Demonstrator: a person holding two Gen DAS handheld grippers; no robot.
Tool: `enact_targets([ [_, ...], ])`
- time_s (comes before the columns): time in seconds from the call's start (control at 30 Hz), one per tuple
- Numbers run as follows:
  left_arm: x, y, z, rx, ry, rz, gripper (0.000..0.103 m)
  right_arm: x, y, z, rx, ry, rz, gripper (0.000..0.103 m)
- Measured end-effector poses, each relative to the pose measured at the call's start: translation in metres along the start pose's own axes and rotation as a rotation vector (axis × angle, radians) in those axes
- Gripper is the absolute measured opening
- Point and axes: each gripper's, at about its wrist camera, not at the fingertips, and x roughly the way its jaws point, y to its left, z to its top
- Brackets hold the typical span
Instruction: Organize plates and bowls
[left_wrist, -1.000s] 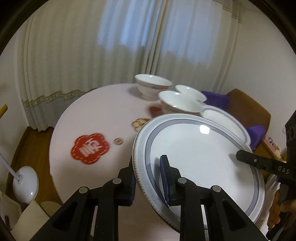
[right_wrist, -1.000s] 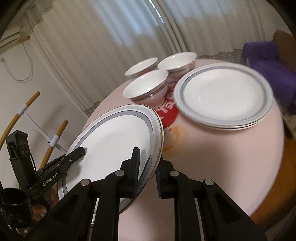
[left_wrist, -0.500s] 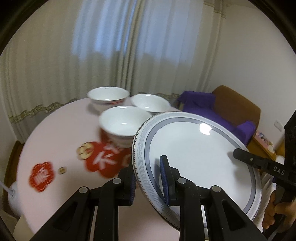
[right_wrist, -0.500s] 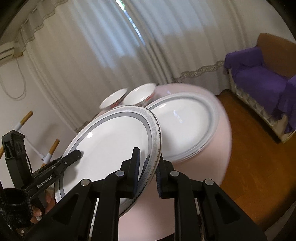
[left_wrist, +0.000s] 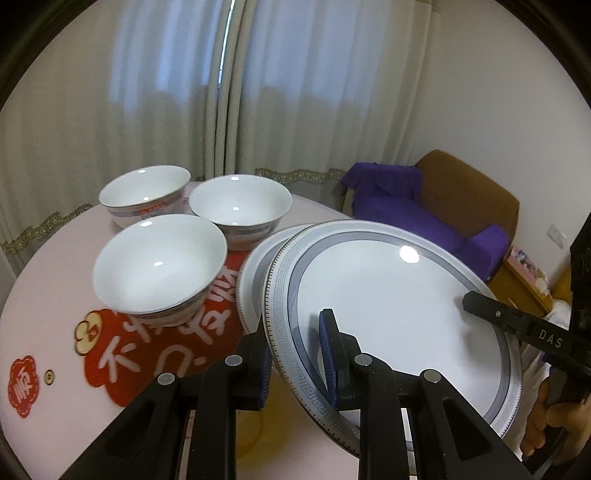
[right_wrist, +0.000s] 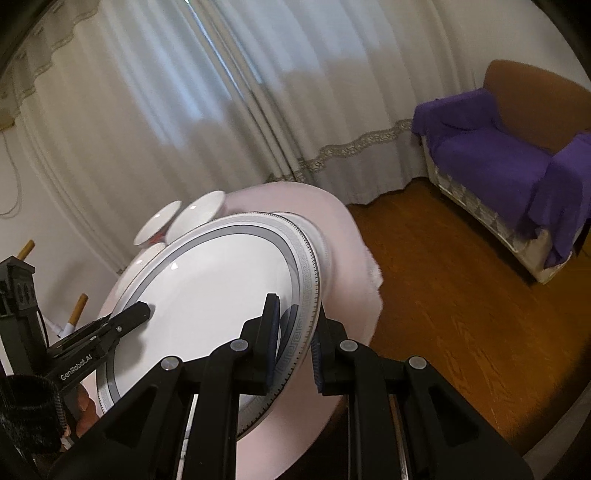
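One white plate with a grey patterned rim (left_wrist: 388, 295) (right_wrist: 221, 280) hangs tilted above the pink table (left_wrist: 55, 266). My left gripper (left_wrist: 295, 332) is shut on its near-left rim. My right gripper (right_wrist: 295, 317) is shut on the opposite rim, and its upper finger (left_wrist: 480, 302) lies on the plate's face. Under the held plate, a stack of matching plates (left_wrist: 255, 266) (right_wrist: 321, 243) peeks out on the table. Three white bowls stand to the left: a near one (left_wrist: 159, 262) and two behind it (left_wrist: 240, 203) (left_wrist: 144, 188).
Red paper cut-outs (left_wrist: 147, 354) lie on the tablecloth. A brown armchair draped in purple cloth (right_wrist: 498, 155) stands past the table on a wooden floor (right_wrist: 461, 295). Pale curtains (left_wrist: 221, 92) hang behind. A hand (left_wrist: 546, 424) holds the right gripper.
Both grippers have carried the plate sideways across the table, past the bowls, until it hangs over the stack of plates. Both grips on the rim are unchanged.
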Motion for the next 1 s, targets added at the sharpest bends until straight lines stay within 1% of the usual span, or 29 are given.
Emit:
enact_targets([
  [0.17, 0.018, -0.004, 0.006, -0.009, 0.019, 0.012, 0.020, 0.013, -0.009, 0.005, 0.008, 0.016, -0.008, 0.015],
  [0.6, 0.030, -0.006, 0.005, -0.034, 0.042, 0.025, 0.021, 0.028, -0.007, 0.011, -0.006, 0.030, -0.060, 0.016],
  [0.67, 0.033, -0.004, 0.005, -0.048, 0.055, 0.022, 0.021, 0.029, -0.005, 0.012, -0.009, 0.032, -0.076, 0.017],
  [1.0, 0.033, -0.004, 0.007, -0.054, 0.053, 0.028, 0.021, 0.039, 0.000, 0.017, -0.047, 0.049, -0.157, 0.021],
])
